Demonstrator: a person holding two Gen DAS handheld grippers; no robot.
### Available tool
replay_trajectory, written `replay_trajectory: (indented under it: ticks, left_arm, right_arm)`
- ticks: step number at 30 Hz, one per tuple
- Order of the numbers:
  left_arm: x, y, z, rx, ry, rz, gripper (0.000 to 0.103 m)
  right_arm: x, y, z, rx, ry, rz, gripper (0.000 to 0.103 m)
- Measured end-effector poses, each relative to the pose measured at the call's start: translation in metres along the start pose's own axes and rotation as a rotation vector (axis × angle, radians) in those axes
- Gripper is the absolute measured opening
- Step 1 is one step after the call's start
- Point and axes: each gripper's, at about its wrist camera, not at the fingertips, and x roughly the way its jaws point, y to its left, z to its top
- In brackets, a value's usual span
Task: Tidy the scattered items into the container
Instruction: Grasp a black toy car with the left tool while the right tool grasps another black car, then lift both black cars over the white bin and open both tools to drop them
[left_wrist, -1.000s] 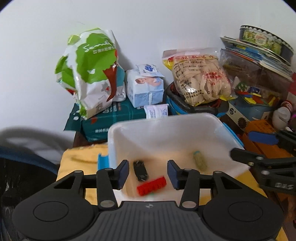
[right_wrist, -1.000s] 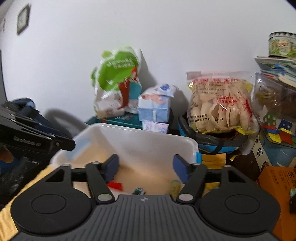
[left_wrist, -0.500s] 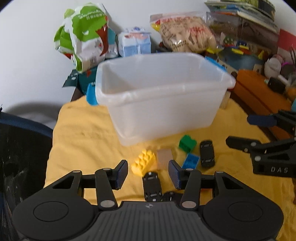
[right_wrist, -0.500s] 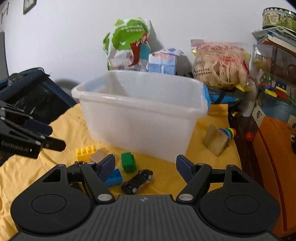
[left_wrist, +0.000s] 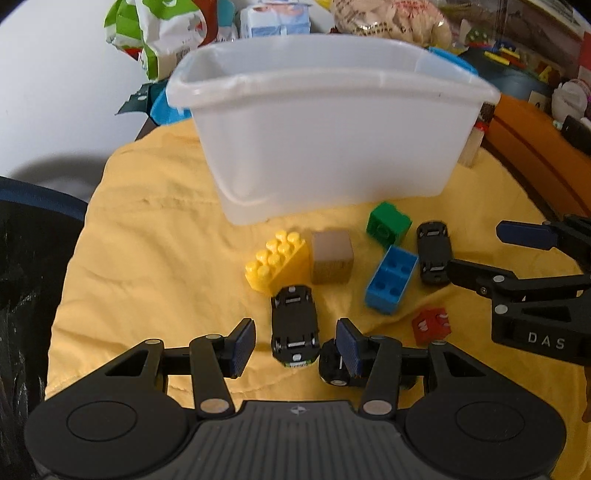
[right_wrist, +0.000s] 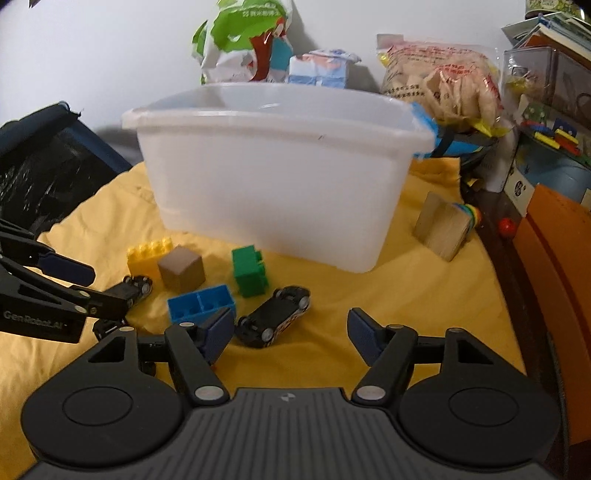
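Left gripper (left_wrist: 295, 341): released, straddling a black toy car (left_wrist: 294, 326). Right gripper (right_wrist: 290, 334): closing, empty, over another car (right_wrist: 273, 321). Toys remain mid-cloth (left_wrist: 147, 258), before the container (left_wrist: 325, 122). Contents: cannot tell.

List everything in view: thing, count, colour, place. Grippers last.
container: one, translucent white, on the yellow cloth
toy cars: at least three, black, on the cloth in front of the container
bricks: yellow, green, blue, red, one each, among the cars
cube: one, brown, beside the yellow brick
wooden block: one, tan, right of the container
bags and boxes: several, behind the container
left gripper: open, a car between its fingers
right gripper: closing, a car between its fingers, not gripped
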Motion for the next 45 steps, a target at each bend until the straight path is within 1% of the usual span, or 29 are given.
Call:
replay_trajectory:
  ticks: [6,9,10,13,14,17,21,22,23,24,26,27,29,32,33,41,45]
  left_arm:
    - [0.008,-0.001,-0.005,-0.001,0.01,0.0,0.052]
    - [0.01,-0.001,-0.003,0.002,0.011,0.0,0.052]
    - [0.012,-0.001,-0.003,0.004,0.011,0.002,0.052]
    - [0.017,0.002,-0.003,0.002,0.017,0.006,0.053]
    - [0.019,0.002,-0.003,0.003,0.018,0.007,0.055]
    - [0.022,-0.001,0.001,0.02,0.008,0.01,0.055]
    - [0.025,-0.003,0.007,0.033,-0.002,0.004,0.055]
    - [0.027,-0.002,0.008,0.03,-0.003,-0.001,0.053]
    - [0.028,-0.001,0.007,0.028,-0.008,-0.009,0.047]
    - [0.028,0.0,0.007,0.029,-0.014,-0.015,0.045]
    - [0.028,-0.001,0.007,0.039,-0.015,-0.017,0.044]
    - [0.028,-0.002,0.007,0.043,-0.017,-0.017,0.044]
    - [0.028,-0.002,0.007,0.043,-0.018,-0.025,0.038]
    - [0.027,-0.003,0.006,0.042,-0.021,-0.036,0.033]
    - [0.026,-0.003,0.006,0.042,-0.022,-0.037,0.033]
    - [0.013,0.005,0.004,0.018,-0.039,-0.045,0.032]
    - [0.0,0.011,0.004,-0.004,-0.06,-0.044,0.032]
  right_arm:
    - [0.009,0.01,-0.006,-0.003,0.013,0.002,0.07]
    - [0.015,0.014,-0.004,-0.001,0.01,-0.011,0.065]
    - [0.016,0.015,-0.003,-0.001,0.005,-0.022,0.061]
    - [0.023,0.015,-0.002,0.018,0.028,-0.045,0.056]
    - [0.025,0.015,-0.002,0.027,0.034,-0.044,0.056]
    - [0.03,0.019,-0.003,0.016,0.042,-0.045,0.055]
    - [0.037,0.023,-0.002,0.039,0.044,-0.052,0.055]
    - [0.039,0.023,-0.002,0.044,0.046,-0.051,0.055]
    - [0.042,0.023,-0.002,0.05,0.047,-0.049,0.055]
    - [0.043,0.022,-0.001,0.058,0.044,-0.046,0.054]
    - [0.046,0.023,-0.001,0.063,0.044,-0.034,0.046]
    - [0.047,0.022,0.0,0.066,0.045,-0.026,0.045]
    - [0.047,0.022,0.0,0.071,0.047,-0.014,0.041]
    - [0.044,0.021,-0.001,0.073,0.046,-0.001,0.035]
    - [0.043,0.02,-0.002,0.074,0.043,-0.001,0.034]
    - [0.027,0.014,-0.005,0.062,0.004,-0.005,0.034]
    - [0.02,0.01,-0.005,0.073,-0.007,-0.004,0.034]
